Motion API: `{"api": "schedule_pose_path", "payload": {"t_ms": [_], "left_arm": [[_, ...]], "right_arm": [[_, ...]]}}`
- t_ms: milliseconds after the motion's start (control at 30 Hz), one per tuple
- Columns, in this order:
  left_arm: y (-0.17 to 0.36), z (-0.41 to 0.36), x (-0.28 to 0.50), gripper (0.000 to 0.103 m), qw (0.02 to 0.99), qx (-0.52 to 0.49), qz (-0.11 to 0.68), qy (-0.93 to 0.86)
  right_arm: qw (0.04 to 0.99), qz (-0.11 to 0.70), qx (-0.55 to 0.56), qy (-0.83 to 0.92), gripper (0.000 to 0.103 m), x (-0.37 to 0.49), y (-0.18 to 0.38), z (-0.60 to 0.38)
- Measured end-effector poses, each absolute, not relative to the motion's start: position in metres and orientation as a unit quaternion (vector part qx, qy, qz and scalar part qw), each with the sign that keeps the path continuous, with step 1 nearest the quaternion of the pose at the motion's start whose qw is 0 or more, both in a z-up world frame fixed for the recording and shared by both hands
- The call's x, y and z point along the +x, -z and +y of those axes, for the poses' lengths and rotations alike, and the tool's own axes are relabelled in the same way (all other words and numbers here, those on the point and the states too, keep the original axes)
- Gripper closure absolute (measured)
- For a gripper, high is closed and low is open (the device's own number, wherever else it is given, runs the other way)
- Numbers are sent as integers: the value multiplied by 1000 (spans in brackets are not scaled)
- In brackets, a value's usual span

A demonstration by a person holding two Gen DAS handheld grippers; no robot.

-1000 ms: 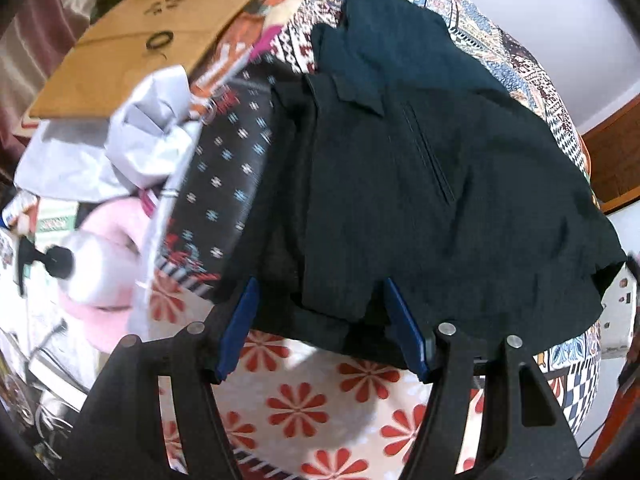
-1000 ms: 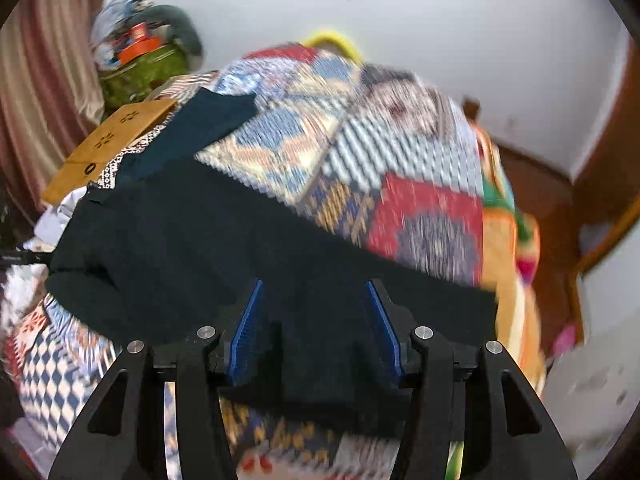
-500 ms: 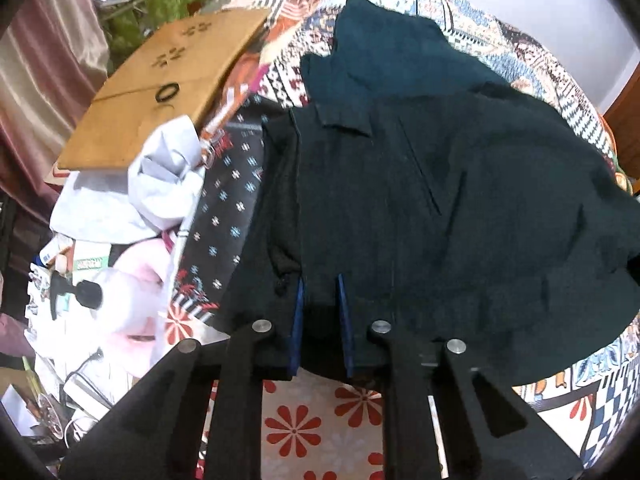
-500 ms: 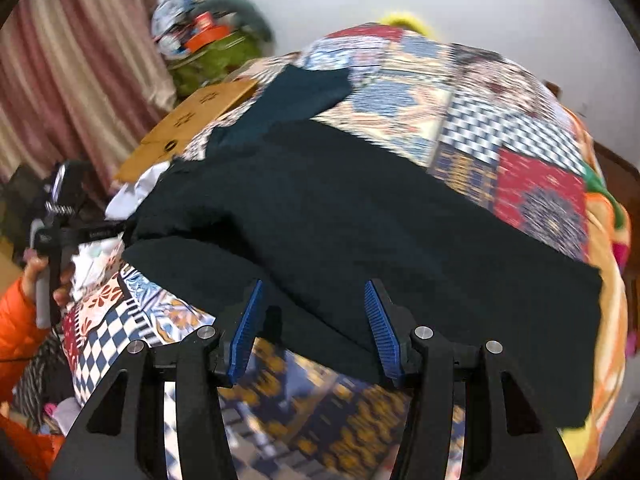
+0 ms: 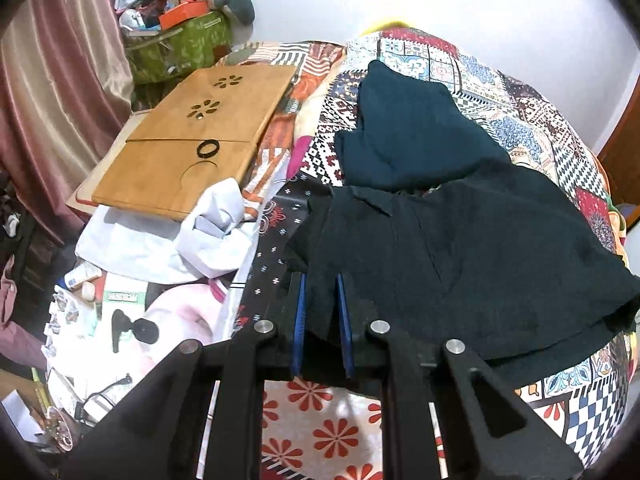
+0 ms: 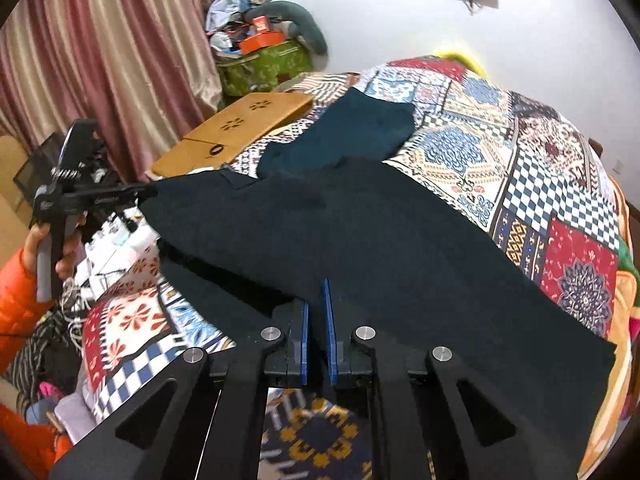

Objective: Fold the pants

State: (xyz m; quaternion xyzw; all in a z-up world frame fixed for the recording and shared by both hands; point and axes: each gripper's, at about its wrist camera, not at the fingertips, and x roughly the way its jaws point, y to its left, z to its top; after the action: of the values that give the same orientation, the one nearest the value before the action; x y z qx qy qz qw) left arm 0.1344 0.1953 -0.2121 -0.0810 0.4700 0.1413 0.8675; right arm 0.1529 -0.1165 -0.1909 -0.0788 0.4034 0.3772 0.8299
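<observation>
Dark pants (image 5: 460, 260) lie spread over a patchwork quilt on the bed. My left gripper (image 5: 320, 280) is shut on their near left edge, and the cloth rises a little from the bed between the blue pads. In the right wrist view the same pants (image 6: 360, 232) stretch from left to right. My right gripper (image 6: 316, 296) is shut on their near edge, with dark cloth pinched between its narrow jaws. The left gripper (image 6: 148, 191) also shows there at the far left, holding the pants' corner taut.
A dark teal cloth (image 5: 400, 132) lies beyond the pants. A wooden lap desk (image 5: 192, 140) and a white cloth (image 5: 208, 232) sit at the bed's left side, with clutter below. A green bag (image 5: 180, 48) and curtain (image 5: 52, 100) stand behind. A hand with an orange sleeve (image 6: 16, 300) holds the left gripper.
Both grippers went from open to shut on the pants' edge, the left first and the right just now. The left one has risen with the cloth. The right view swung leftward.
</observation>
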Motion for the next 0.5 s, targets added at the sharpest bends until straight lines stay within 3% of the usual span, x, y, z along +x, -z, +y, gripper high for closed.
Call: {"api": "schedule_pose_path", "payload": {"t_ms": [300,367,500], "left_arm": [[289,197,127,86,818,-111,549,-132],[299,192,129,84,814,-104,557,-127],[285,185,132,79,817,-69,558,-128]], "right_arm": [[801,453,-90,-381,92,144,224,-103],[801,458,-85,-376,87,144,222,-106],[810,458,-72,-359,61,143,213,-123]]}}
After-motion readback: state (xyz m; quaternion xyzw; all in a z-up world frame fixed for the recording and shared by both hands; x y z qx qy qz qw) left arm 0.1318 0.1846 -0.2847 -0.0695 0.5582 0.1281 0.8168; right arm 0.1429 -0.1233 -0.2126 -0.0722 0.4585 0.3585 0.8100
